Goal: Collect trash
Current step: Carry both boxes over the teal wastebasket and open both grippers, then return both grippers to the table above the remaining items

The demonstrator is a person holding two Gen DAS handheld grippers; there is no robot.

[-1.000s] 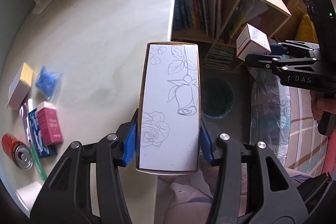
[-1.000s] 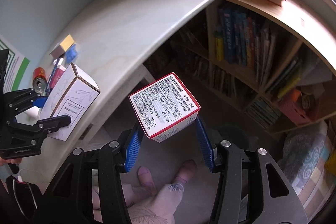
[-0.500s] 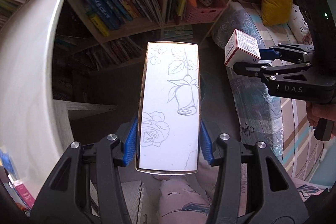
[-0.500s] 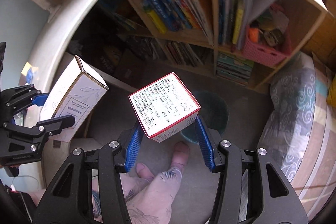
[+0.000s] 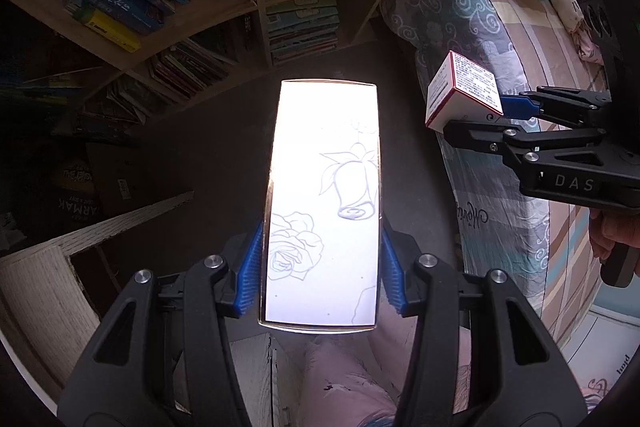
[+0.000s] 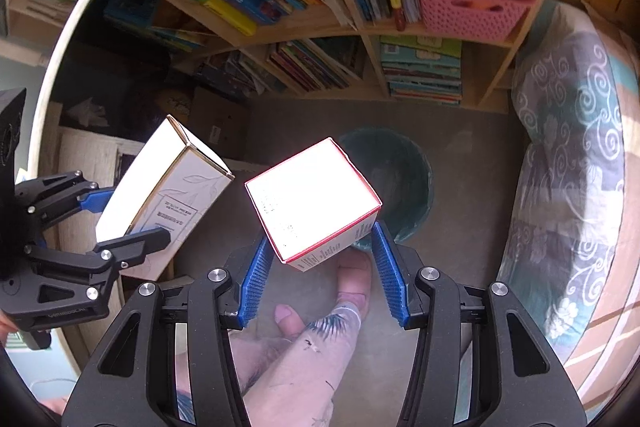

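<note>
1. Both grippers, left [image 5: 322, 275] and right [image 6: 320, 277], were built from matte black plastic linkages.
2. Ribbed blue pads [image 6: 256, 281] were fitted inside the fingers.
3. Silver round-head screws [image 5: 427, 260] were set at the pivots.
4. "DAS" lettering [image 5: 574, 182] was printed in white on the right gripper body.
5. Pale pink patterned trousers [image 5: 344, 379] were worn by the person.

I'm seeing the tall white box [image 5: 324, 203] with rose line drawings and gilt edges standing lengthwise toward twelve o'clock, brightly lit. The small red-edged white carton [image 6: 314, 201] is tilting corner-up, its top glaring. The dark green bin [image 6: 404, 179] is sitting on the floor at one o'clock behind it.
</note>
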